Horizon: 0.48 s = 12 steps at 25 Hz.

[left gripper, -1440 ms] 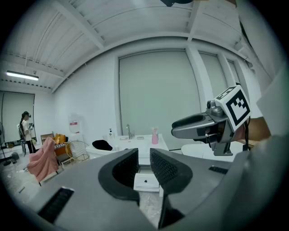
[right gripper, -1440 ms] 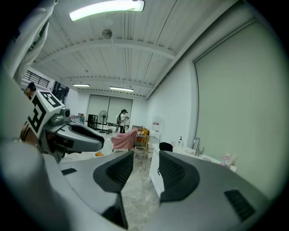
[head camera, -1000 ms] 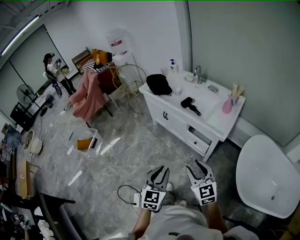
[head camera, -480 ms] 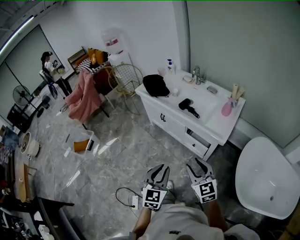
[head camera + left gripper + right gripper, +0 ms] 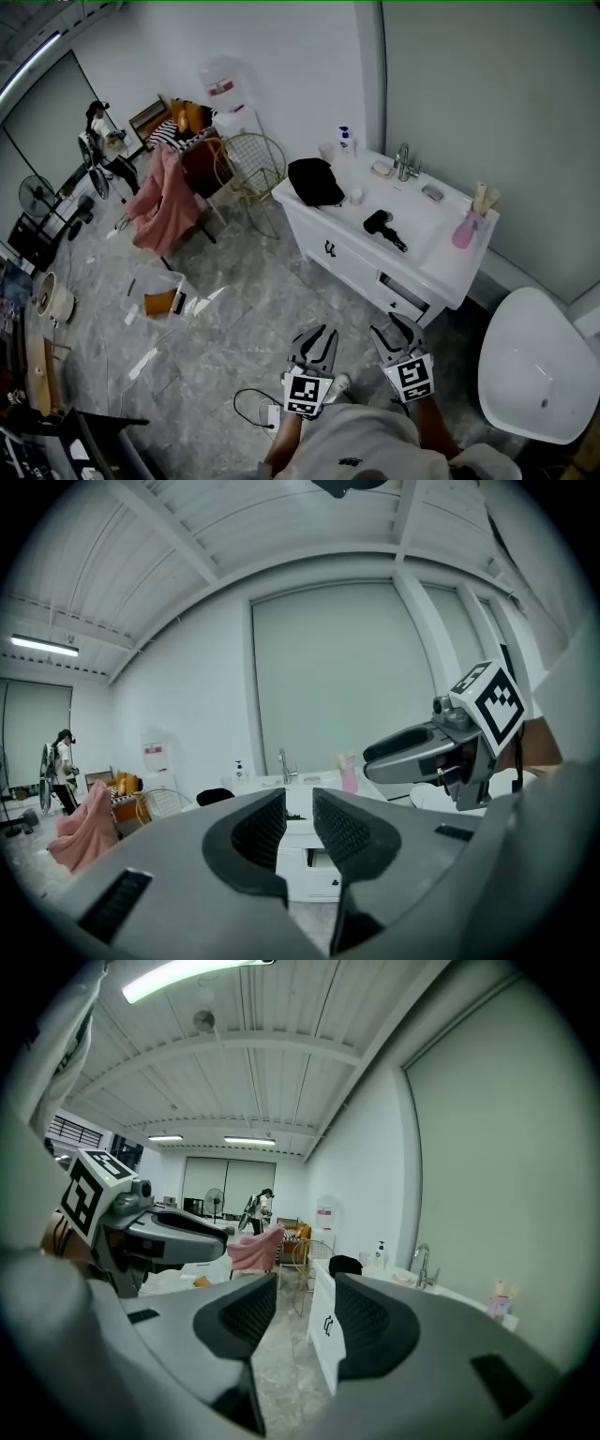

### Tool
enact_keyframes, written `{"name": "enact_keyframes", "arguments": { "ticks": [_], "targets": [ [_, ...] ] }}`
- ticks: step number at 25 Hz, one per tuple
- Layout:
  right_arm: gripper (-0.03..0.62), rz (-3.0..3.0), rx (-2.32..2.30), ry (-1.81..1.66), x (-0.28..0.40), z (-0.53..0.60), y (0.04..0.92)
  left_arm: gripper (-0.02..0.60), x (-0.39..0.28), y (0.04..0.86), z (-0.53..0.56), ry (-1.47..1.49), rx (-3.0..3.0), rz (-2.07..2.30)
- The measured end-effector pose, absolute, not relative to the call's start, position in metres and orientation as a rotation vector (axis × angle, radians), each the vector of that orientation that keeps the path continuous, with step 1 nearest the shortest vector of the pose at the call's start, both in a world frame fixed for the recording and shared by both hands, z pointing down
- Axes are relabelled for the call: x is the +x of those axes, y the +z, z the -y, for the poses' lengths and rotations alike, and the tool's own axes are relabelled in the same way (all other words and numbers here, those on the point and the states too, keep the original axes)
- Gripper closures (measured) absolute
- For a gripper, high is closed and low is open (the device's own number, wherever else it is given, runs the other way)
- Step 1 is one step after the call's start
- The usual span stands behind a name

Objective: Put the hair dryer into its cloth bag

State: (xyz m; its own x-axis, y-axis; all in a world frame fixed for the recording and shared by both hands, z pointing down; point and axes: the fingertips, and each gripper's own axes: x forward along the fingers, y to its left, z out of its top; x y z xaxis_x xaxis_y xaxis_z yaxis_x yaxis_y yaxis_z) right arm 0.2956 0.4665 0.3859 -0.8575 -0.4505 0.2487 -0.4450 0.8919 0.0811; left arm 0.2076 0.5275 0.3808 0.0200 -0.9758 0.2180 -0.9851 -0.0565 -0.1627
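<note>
The left tool (image 5: pixel 317 334) and the right tool (image 5: pixel 394 328) were held side by side above the marble floor (image 5: pixel 244 309). Each had its jaws drawn together with nothing between them. A white tub (image 5: pixel 539 361) lay to the right of the right tool. Ahead of the 2 tools, well apart from them, stood the white table (image 5: pixel 352 258). The black hair dryer (image 5: pixel 381 225) lay on its top, ahead of the right tool. The black cloth bag (image 5: pixel 315 180) sat farther on, ahead of the left tool, apart from the dryer. Far off to the left tool's left, a pink cloth (image 5: pixel 159 197) hung over a chair.
</note>
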Motion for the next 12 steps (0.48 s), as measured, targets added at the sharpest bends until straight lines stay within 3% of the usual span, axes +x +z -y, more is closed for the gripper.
{"name": "enact_keyframes", "arguments": {
  "ticks": [12],
  "targets": [
    [0.404,2.758,0.709,-0.025,0.208,-0.422,0.393,0.486,0.122,0.390,-0.478,0.412,2.259,2.076]
  ]
}}
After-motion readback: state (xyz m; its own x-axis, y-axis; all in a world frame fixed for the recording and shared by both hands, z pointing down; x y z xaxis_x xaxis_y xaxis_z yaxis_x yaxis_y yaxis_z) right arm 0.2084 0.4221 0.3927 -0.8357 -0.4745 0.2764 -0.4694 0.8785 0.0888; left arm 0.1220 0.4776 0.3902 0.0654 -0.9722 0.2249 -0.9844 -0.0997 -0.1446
